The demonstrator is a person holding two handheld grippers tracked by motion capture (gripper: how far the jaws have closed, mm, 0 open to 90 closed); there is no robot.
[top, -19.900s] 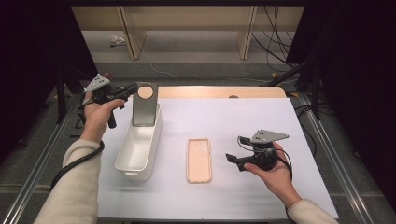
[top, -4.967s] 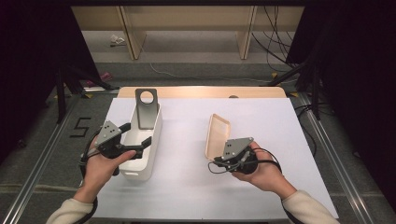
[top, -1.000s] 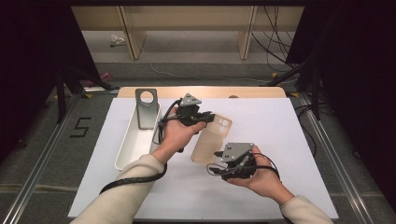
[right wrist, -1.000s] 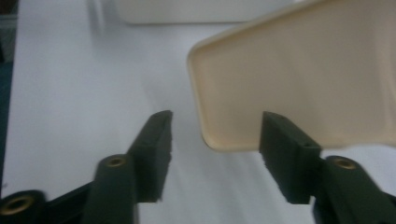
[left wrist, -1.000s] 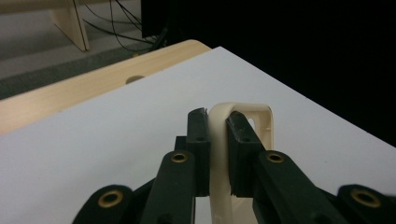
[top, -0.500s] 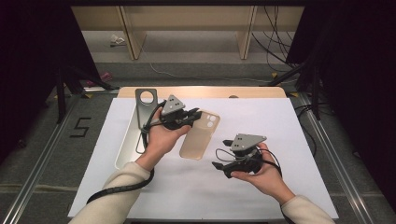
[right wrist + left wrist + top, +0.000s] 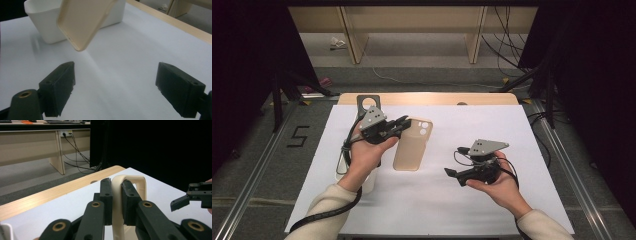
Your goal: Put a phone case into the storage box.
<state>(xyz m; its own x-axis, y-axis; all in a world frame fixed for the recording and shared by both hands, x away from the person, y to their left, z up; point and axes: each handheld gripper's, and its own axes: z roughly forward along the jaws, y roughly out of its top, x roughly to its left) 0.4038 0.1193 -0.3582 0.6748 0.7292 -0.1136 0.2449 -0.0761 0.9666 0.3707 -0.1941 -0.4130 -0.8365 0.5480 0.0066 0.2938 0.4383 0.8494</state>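
Observation:
A beige phone case (image 7: 411,150) hangs tilted above the white table sheet (image 7: 522,135). My left gripper (image 7: 401,125) is shut on its upper edge beside the camera cutout. In the left gripper view the case (image 7: 117,195) stands edge-on between the two jaws of the left gripper (image 7: 116,202). My right gripper (image 7: 453,175) is held low over the sheet to the right of the case, open and empty. In the right gripper view the jaws of the right gripper (image 7: 115,85) stand wide apart, and the case (image 7: 82,22) hangs ahead.
A white bin (image 7: 341,170) lies at the table's left, partly hidden by the left forearm; it is also in the right gripper view as the bin (image 7: 45,20) behind the case. A grey bracket with a hole (image 7: 368,103) stands at its far end. A wooden table edge (image 7: 482,98) runs along the back.
The right gripper has let go of the case's lower end, opened and drawn back to the right. The left gripper has carried the case leftward, toward the bin.

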